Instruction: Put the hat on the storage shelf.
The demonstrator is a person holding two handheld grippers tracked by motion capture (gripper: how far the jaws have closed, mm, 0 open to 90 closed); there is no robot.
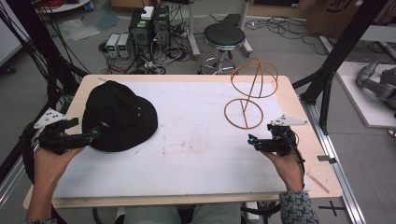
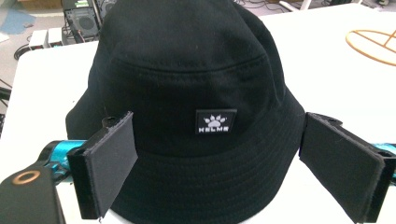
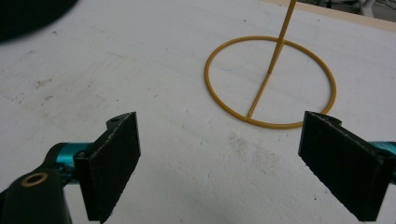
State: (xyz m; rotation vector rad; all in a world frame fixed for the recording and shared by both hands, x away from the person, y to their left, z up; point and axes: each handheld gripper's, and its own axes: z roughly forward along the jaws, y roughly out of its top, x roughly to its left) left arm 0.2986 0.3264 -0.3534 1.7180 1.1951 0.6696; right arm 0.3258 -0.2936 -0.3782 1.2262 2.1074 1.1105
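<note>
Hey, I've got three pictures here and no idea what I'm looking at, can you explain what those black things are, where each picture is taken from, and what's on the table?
A person sits at a table holding a hand-held two-jaw gripper in each hand: the left gripper and the right gripper. One picture looks down from above; the other two come from cameras riding on each gripper, looking along its black jaws. On the white surface lie a black bucket hat and a yellow wire hat stand. Both grippers are open and hold nothing. The left one faces the hat, the right one the stand's base ring.

A black bucket hat (image 2: 196,107) with a small paw-logo patch (image 2: 215,121) sits on the white table (image 2: 42,84), between the left gripper's (image 2: 219,158) wide-apart jaws.
</note>
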